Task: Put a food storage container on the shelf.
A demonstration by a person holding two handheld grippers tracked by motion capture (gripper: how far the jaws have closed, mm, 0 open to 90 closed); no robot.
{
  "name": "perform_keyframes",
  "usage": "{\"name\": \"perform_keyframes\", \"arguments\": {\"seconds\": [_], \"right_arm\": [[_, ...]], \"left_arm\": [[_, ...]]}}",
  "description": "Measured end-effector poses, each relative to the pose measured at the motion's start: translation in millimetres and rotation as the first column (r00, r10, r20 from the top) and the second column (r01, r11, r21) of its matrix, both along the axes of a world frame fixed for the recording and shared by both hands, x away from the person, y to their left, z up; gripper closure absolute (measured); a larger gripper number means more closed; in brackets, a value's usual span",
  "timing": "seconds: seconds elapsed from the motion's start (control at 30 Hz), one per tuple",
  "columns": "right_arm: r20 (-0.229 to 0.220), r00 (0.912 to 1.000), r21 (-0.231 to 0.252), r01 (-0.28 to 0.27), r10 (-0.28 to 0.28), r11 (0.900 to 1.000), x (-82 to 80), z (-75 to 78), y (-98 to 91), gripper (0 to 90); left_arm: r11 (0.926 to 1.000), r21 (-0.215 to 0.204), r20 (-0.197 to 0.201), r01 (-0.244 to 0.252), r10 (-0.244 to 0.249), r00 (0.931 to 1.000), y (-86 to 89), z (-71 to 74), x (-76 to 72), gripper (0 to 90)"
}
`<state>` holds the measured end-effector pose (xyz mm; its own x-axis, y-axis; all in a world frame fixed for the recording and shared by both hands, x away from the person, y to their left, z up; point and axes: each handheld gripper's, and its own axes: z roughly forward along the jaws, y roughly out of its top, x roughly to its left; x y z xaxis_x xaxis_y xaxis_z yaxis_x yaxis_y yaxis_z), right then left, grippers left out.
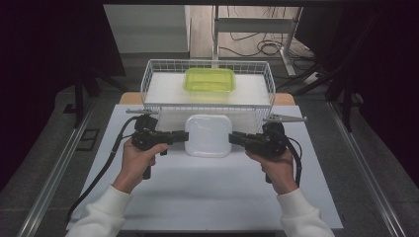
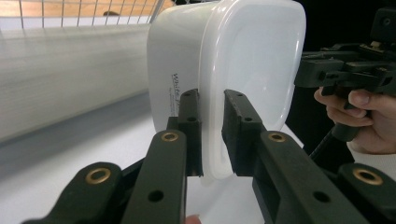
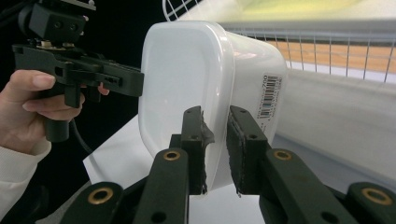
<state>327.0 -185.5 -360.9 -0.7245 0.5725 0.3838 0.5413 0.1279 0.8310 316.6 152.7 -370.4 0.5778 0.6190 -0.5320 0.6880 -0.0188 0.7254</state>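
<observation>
Tub held between my two claws.
My left claw (image 1: 184, 138) and right claw (image 1: 233, 138) each pinch the white tub (image 1: 208, 134) rim on opposite sides, above the surface (image 1: 207, 192).

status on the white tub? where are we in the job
Done: both grippers are clamped on the lid rim of the white lidded plastic tub, left gripper on one end, right gripper on the other. In hand: the tub hangs between them, in front of the white wire basket. Left: setting it down, probably in the basket beside the lime-green plastic container; that is a guess.
</observation>
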Motion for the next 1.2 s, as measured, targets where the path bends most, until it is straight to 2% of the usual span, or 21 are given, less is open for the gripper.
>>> {"name": "perform_keyframes", "arguments": {"seconds": [0.4,0.67,0.83,1.2], "right_arm": [[0.047,0.9989,0.000,-0.002,0.002,1.0000,8.9,26.3,5.6,76.7],[0.071,0.9974,-0.006,-0.008,0.009,0.9999,17.6,45.6,10.1,76.7],[0.081,0.9967,-0.010,-0.002,0.003,0.9999,23.1,55.5,13.0,76.6],[0.101,0.9948,0.015,0.002,-0.003,0.9999,40.0,73.8,16.7,76.6]], "left_arm": [[0.9999,0.001,0.058,-0.015,0.015,0.9982,5.0,26.6,5.9,77.8],[0.9993,-0.030,0.067,-0.020,0.022,0.9975,10.1,39.0,14.7,77.8],[0.9993,-0.034,0.073,-0.017,0.019,0.9971,12.5,46.2,22.0,77.8],[0.9989,-0.040,0.094,-0.025,0.029,0.9951,17.2,68.7,39.0,77.8]]}}
